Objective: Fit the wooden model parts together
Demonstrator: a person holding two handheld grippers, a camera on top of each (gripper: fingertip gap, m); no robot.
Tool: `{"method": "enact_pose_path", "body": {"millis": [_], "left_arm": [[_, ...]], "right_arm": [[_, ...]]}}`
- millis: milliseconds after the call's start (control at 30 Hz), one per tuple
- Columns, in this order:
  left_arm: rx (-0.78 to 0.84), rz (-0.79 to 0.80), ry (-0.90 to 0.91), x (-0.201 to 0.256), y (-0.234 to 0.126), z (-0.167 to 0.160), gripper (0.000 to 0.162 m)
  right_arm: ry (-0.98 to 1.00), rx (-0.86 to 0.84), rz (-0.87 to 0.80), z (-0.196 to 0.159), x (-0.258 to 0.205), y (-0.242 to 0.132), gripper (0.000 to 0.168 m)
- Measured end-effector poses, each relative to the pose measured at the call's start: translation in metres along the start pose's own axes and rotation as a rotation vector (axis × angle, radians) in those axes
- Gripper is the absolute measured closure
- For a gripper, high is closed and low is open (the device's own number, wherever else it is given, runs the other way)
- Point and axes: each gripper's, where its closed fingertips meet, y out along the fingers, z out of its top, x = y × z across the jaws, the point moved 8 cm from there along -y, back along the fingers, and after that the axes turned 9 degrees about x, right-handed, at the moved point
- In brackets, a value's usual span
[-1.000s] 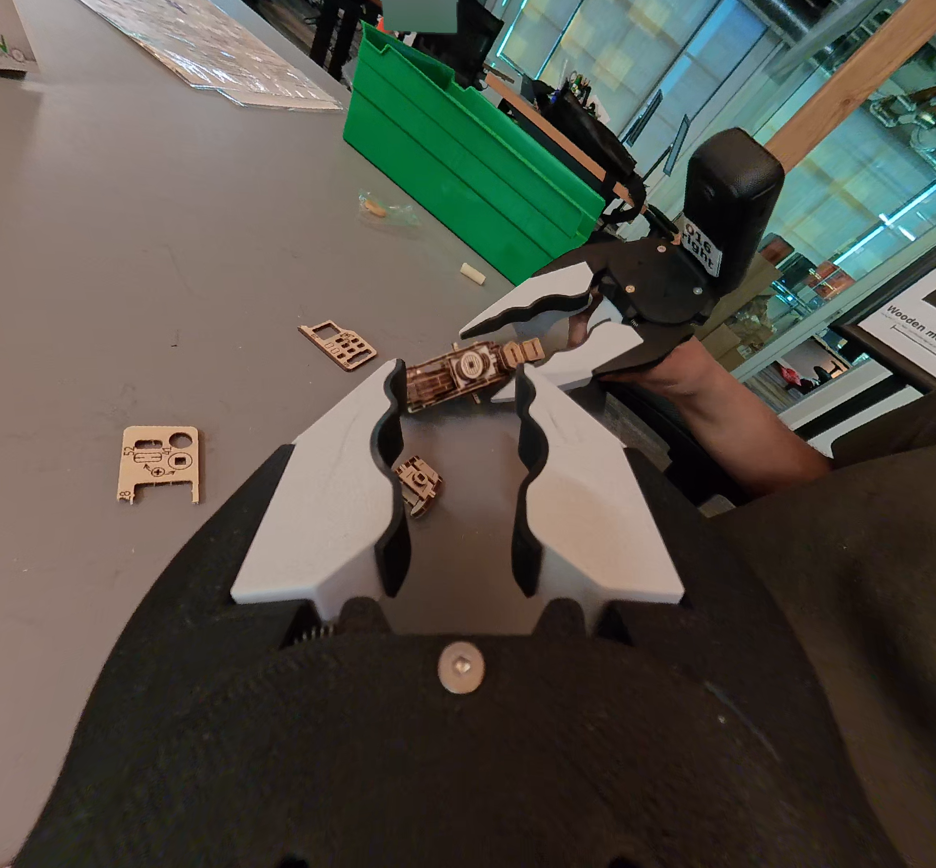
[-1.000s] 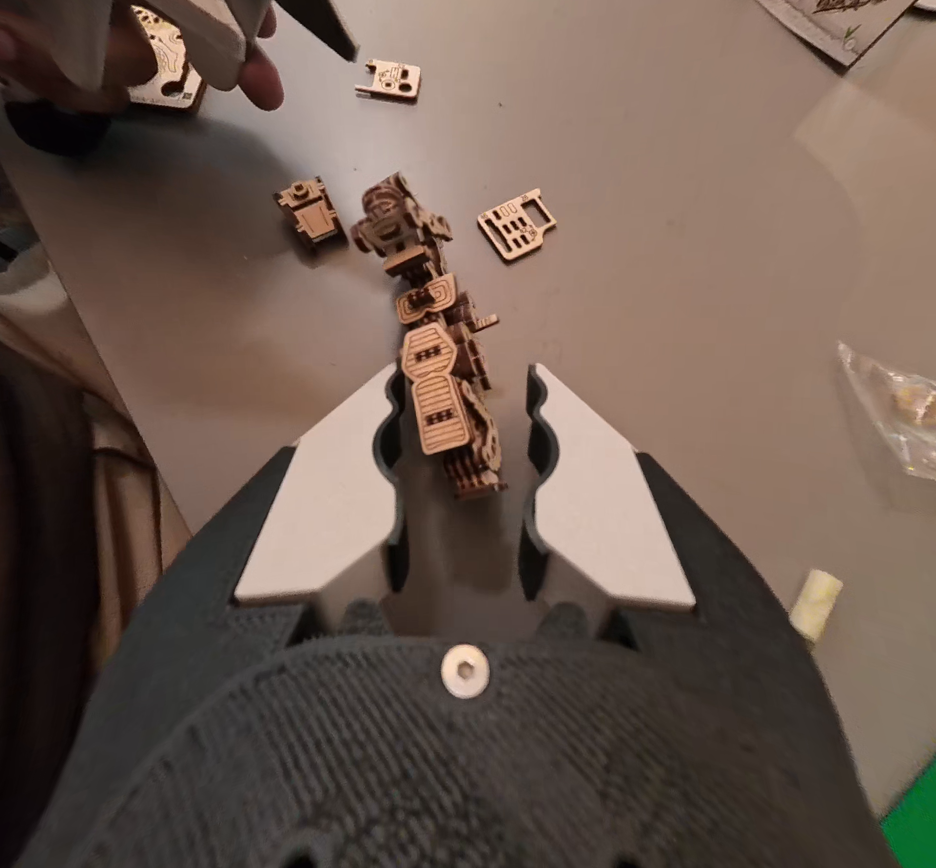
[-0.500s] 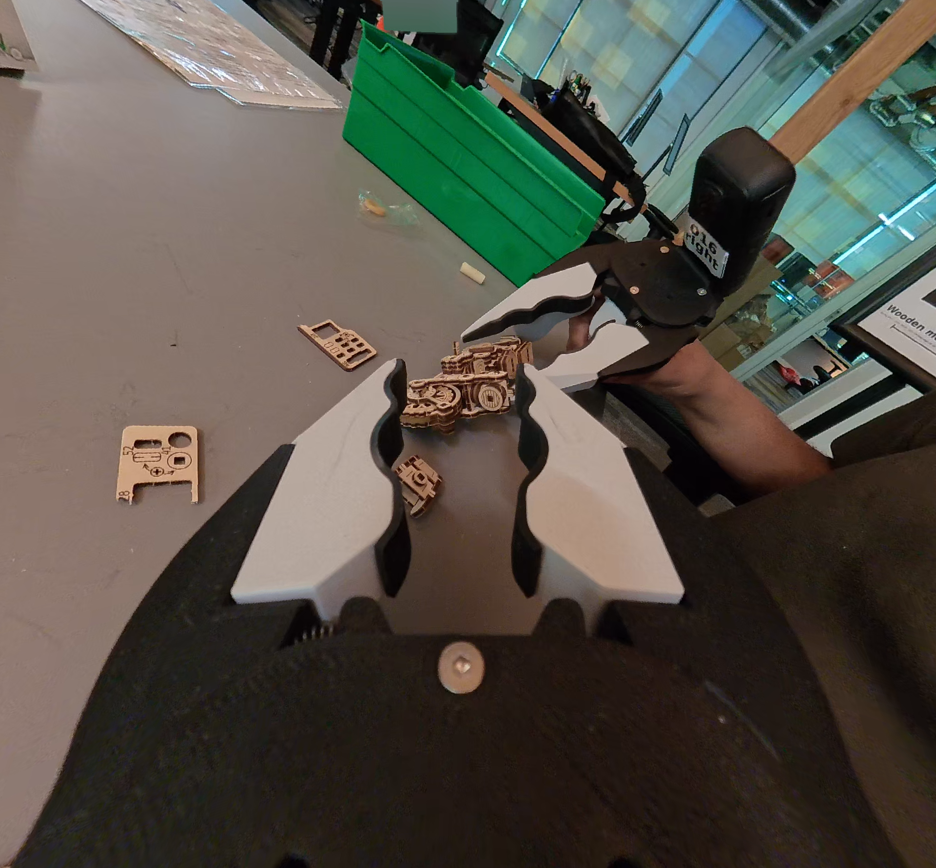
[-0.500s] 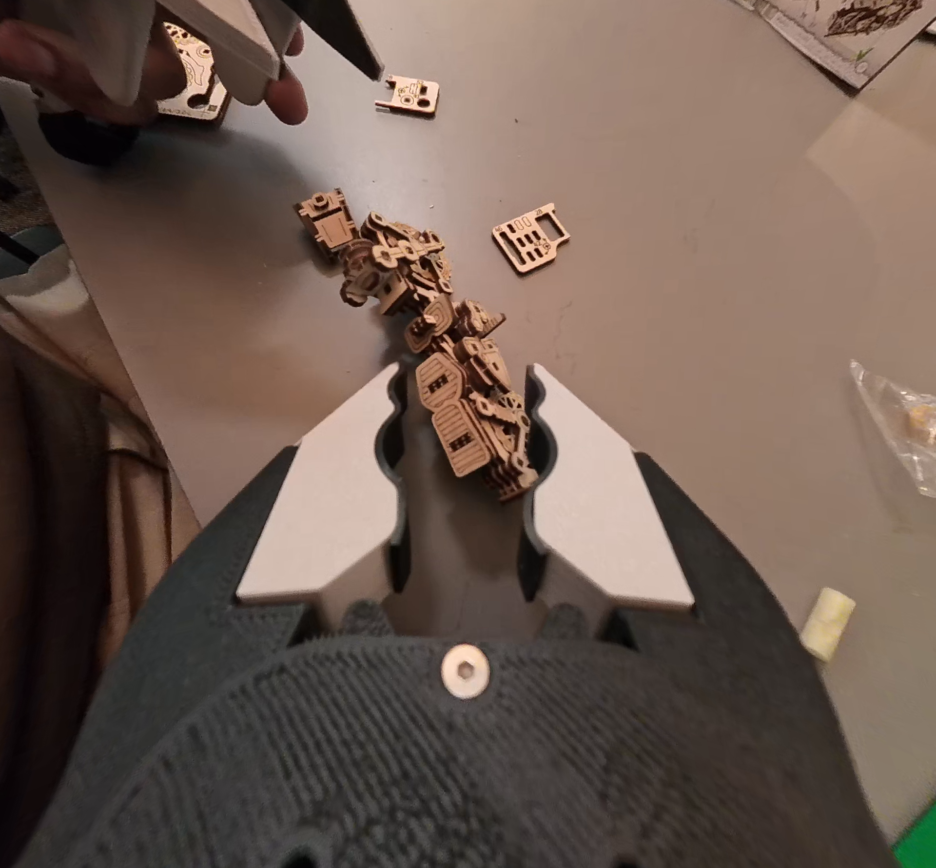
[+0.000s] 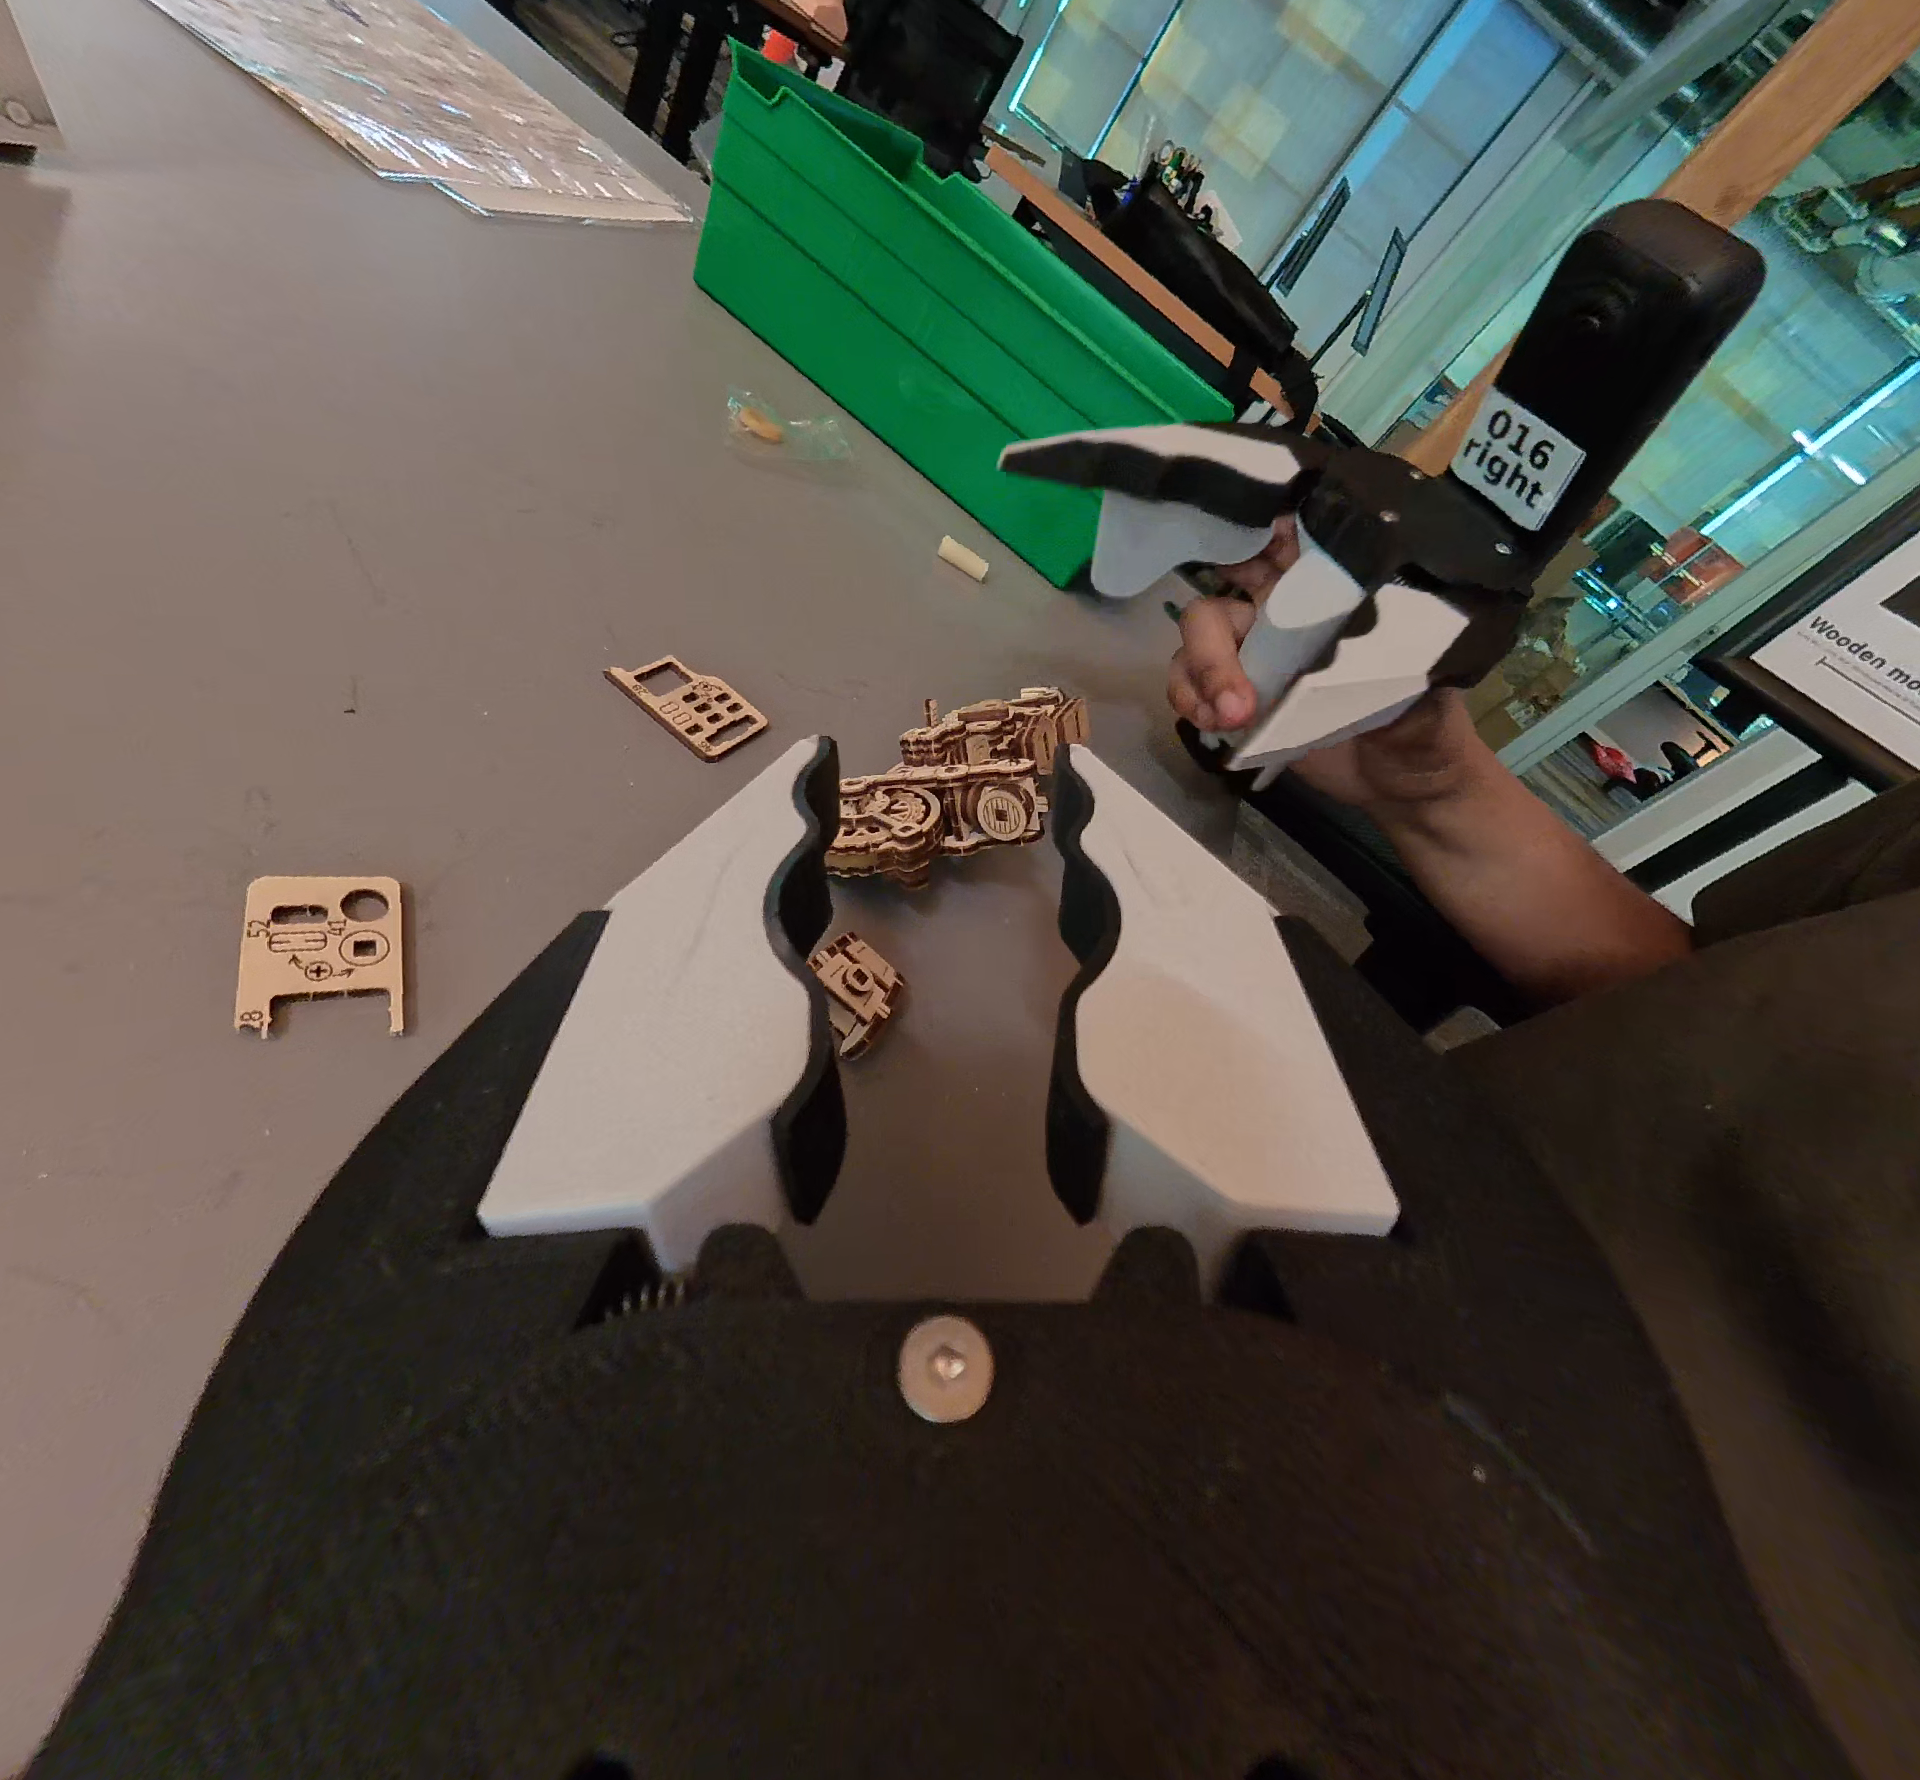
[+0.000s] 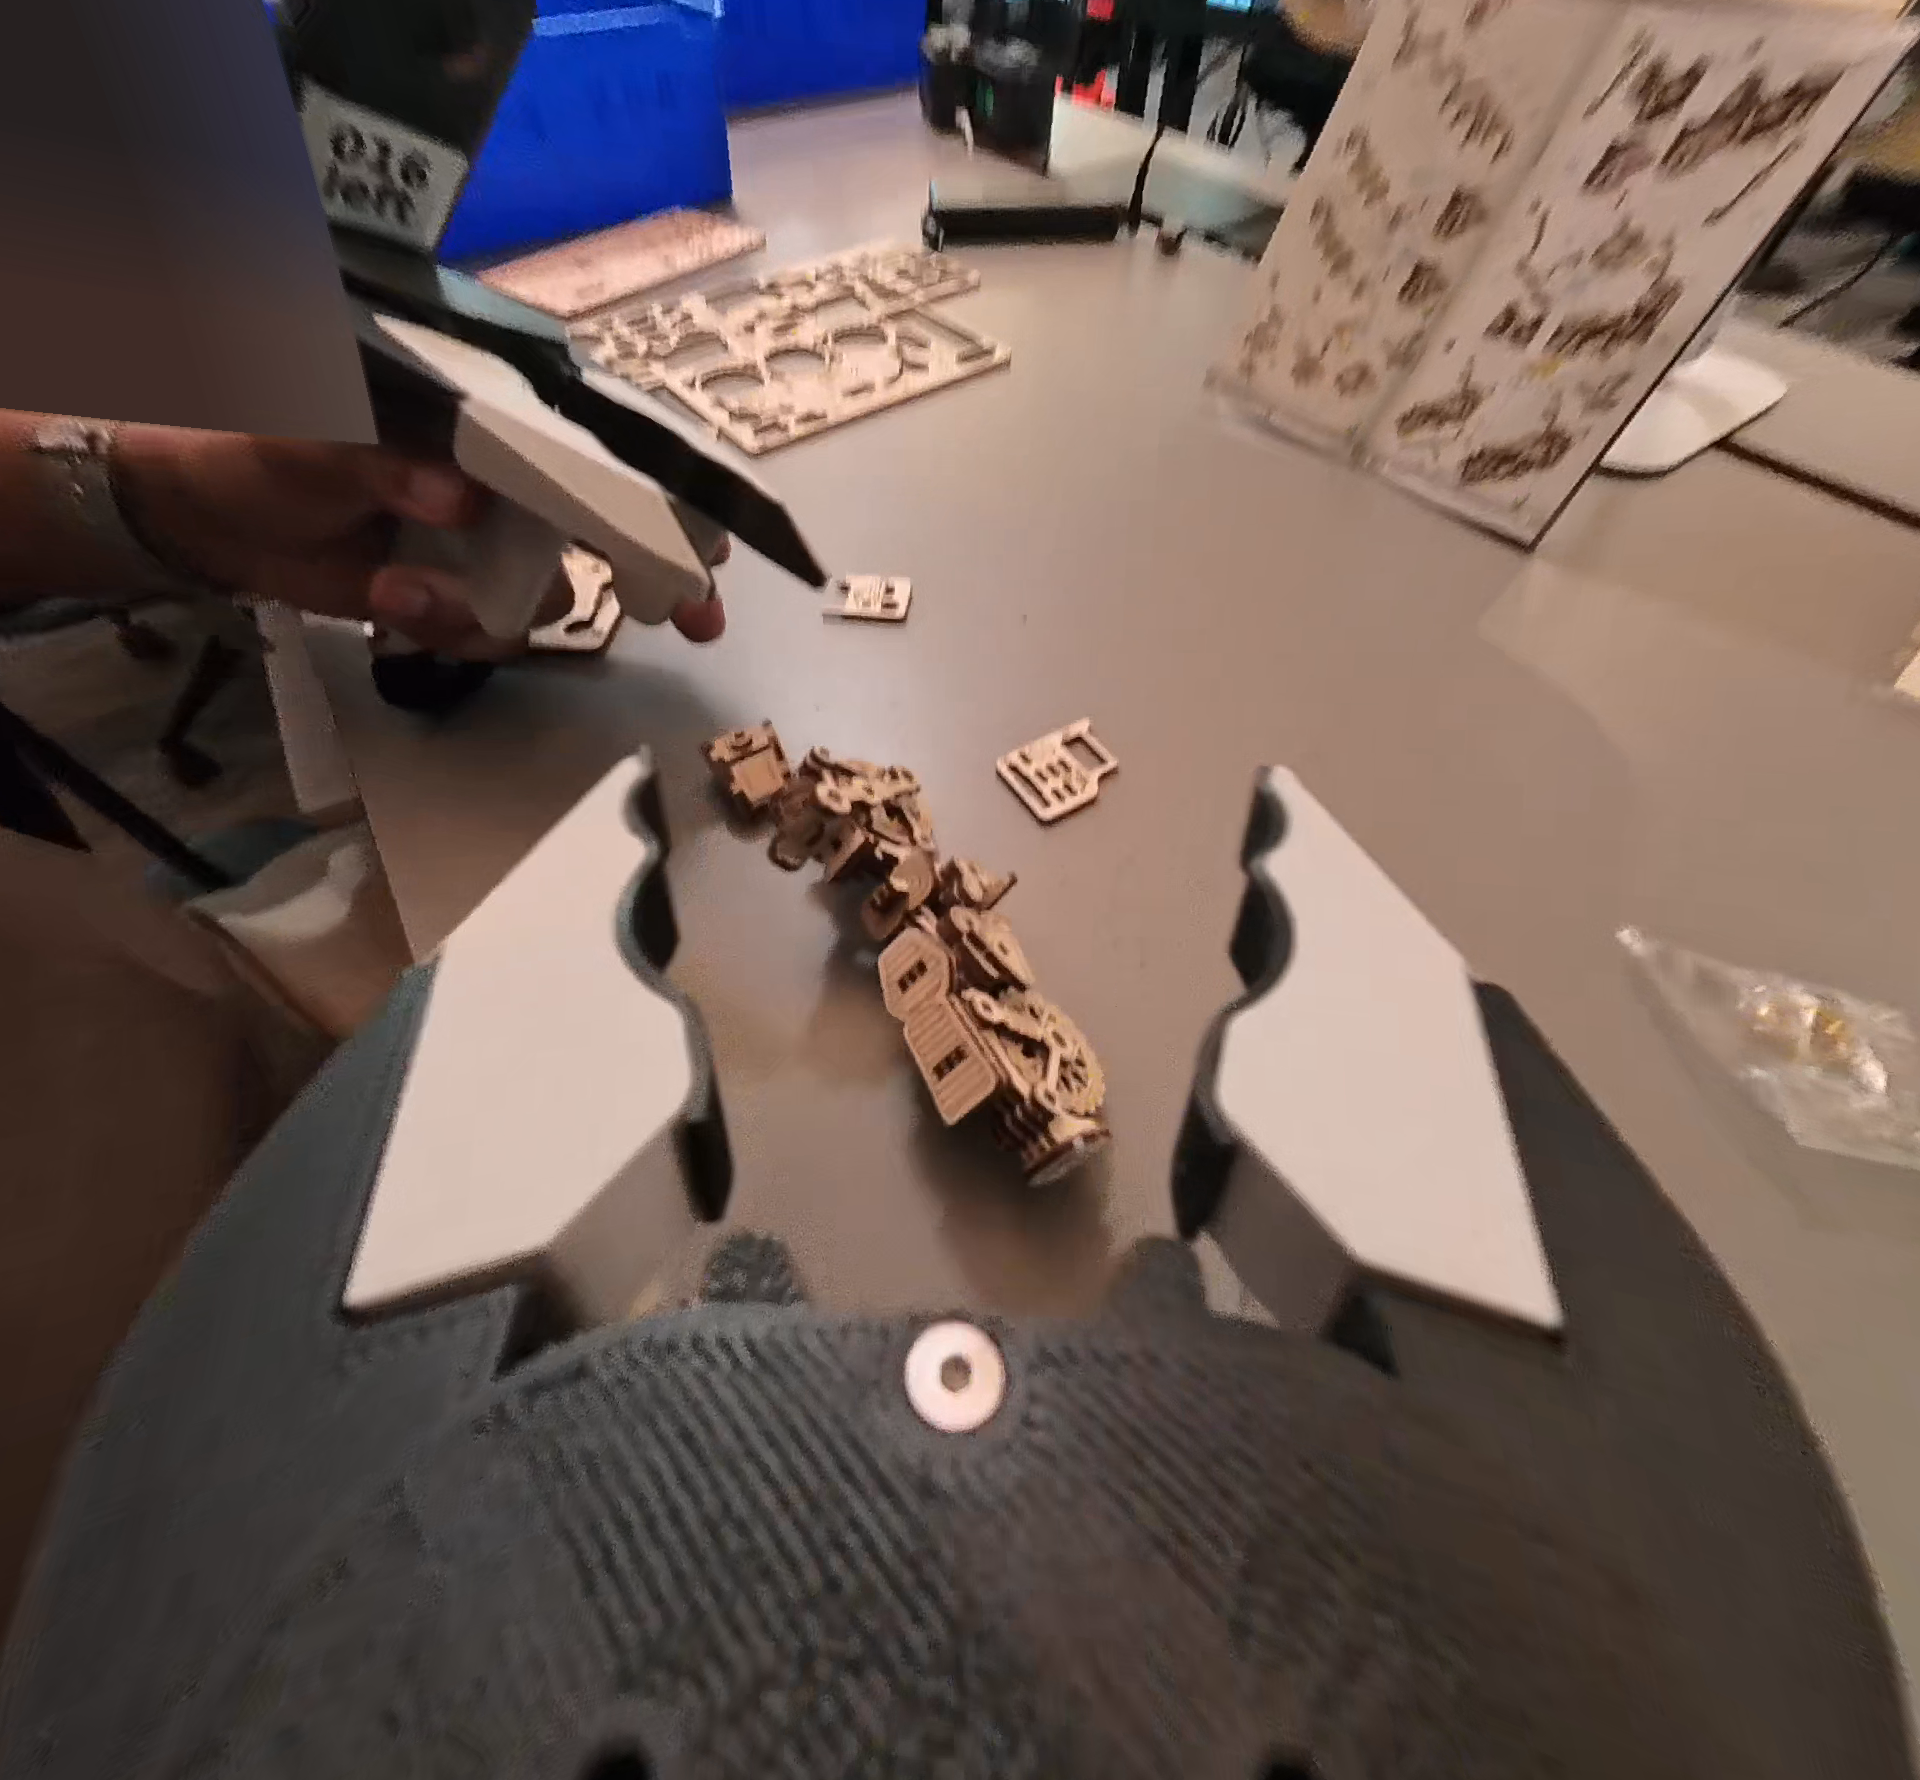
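Note:
The assembled wooden model [image 6: 935, 951] lies on its side on the grey table, held by neither gripper. It also shows in the left wrist view [image 5: 956, 795]. My right gripper [image 6: 953, 772] is wide open above the model's near end. In the left wrist view the right gripper [image 5: 1122, 608] hangs raised to the model's right. My left gripper [image 5: 945, 764] is open and empty, its tips just short of the model. A small wooden sub-part [image 5: 857, 987] lies between its fingers on the table. Two flat wooden pieces [image 5: 322, 951] [image 5: 691, 717] lie to the left.
A green bin [image 5: 935, 359] stands behind the model, with a small plastic bag [image 5: 790, 431] and a white peg [image 5: 961, 556] before it. Wooden part sheets [image 6: 810, 348] and a propped instruction sheet [image 6: 1538, 203] lie beyond. The table edge runs close by the model.
My right gripper held the model above the table, set it down, opened wide and drew back upward. The model now lies on the table. My left gripper has stayed put.

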Motion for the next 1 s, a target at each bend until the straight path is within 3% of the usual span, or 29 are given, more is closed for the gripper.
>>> {"method": "enact_pose_path", "body": {"millis": [67, 133, 267, 367, 467, 500, 567, 733, 900, 967, 1000], "left_arm": [[0.001, -0.006, -0.003, 0.0, 0.0, 0.0, 0.125], [0.002, -0.009, -0.008, 0.0, 0.0, 0.0, 0.125], [0.004, -0.019, -0.023, 0.0, 0.0, 0.0, 0.126], [0.004, -0.032, -0.038, 0.001, -0.001, 0.0, 0.13], [0.012, -0.031, -0.046, 0.001, -0.001, 0.001, 0.147], [0.017, -0.013, -0.043, 0.0, -0.002, 0.001, 0.161], [0.042, 0.021, -0.035, -0.001, -0.002, 0.003, 0.162], [0.04, 0.061, -0.064, -0.005, -0.002, 0.005, 0.162], [0.113, 0.245, -0.017, -0.01, -0.007, 0.011, 0.162], [0.161, 0.199, 0.019, -0.002, -0.009, 0.015, 0.146], [0.181, 0.176, 0.013, 0.001, -0.011, 0.016, 0.145]], "right_arm": [[-0.024, 0.052, -0.01, 0.006, -0.001, -0.003, 0.047], [-0.049, 0.075, -0.05, 0.009, 0.002, -0.007, 0.054], [-0.079, 0.088, -0.143, 0.011, 0.009, -0.015, 0.094], [-0.047, 0.119, -0.125, 0.013, 0.009, -0.018, 0.12], [-0.044, 0.136, -0.161, 0.014, 0.012, -0.019, 0.136], [-0.046, 0.134, -0.198, 0.014, 0.014, -0.019, 0.143], [-0.026, 0.118, -0.272, 0.013, 0.018, -0.018, 0.168], [-0.054, 0.094, -0.363, 0.009, 0.018, -0.009, 0.168], [-0.076, -0.028, -0.364, -0.001, 0.015, -0.004, 0.168], [0.032, -0.048, -0.325, -0.006, 0.016, -0.002, 0.168], [0.079, -0.054, -0.322, -0.008, 0.018, -0.001, 0.168]]}}
